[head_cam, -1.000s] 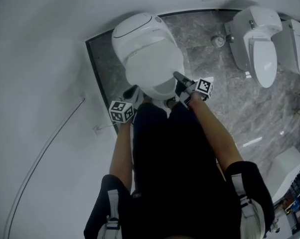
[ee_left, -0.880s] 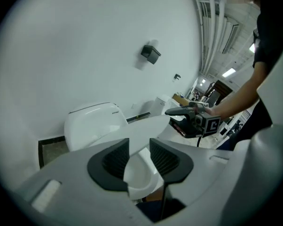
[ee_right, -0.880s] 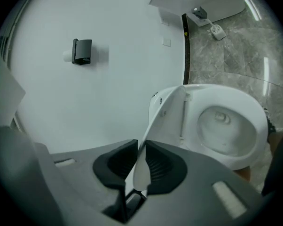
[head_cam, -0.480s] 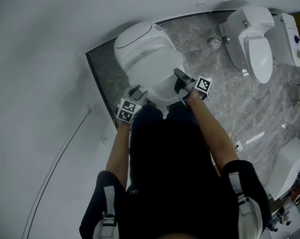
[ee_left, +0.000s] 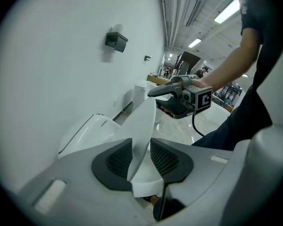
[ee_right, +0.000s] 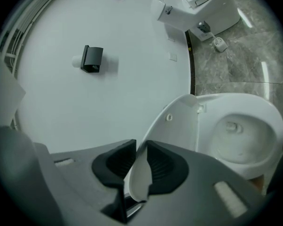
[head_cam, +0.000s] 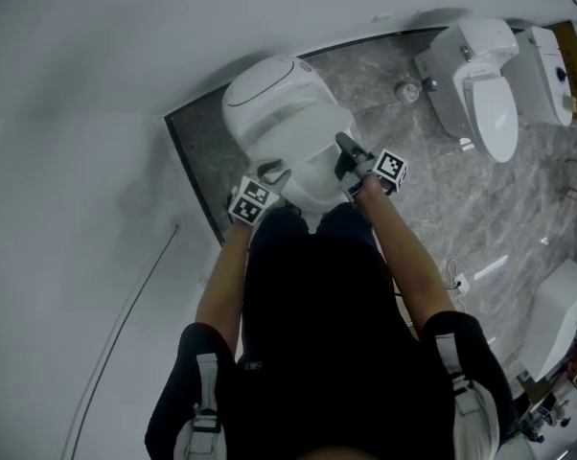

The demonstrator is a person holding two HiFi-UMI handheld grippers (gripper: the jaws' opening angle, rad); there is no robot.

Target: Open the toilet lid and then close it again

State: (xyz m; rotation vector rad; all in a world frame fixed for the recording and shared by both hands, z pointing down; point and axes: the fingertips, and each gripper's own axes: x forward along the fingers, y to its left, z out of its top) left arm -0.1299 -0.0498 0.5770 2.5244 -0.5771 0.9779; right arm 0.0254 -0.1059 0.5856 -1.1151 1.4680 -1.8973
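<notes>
White toilet lid [ee_right: 179, 126], one, pinched by two: left gripper [ee_left: 141, 155], right gripper [ee_right: 140, 160].

White wall [head_cam: 78, 113]; grey marble floor [head_cam: 461, 209]; other toilet [head_cam: 480, 94] at right; black wall fixture [ee_right: 91, 59]; ceiling strip lights [ee_left: 228, 14].

Toilet lid [ee_right: 179, 126] was smooth, glossy white plastic, bowl [ee_right: 240, 135] gleamed like glazed ceramic, floor [head_cam: 432, 171] showed polished grey veined stone, wall [head_cam: 78, 84] looked matt white, left hand-held gripper [ee_left: 140, 147] wore matt black ribbed pads [ee_left: 117, 160]
</notes>
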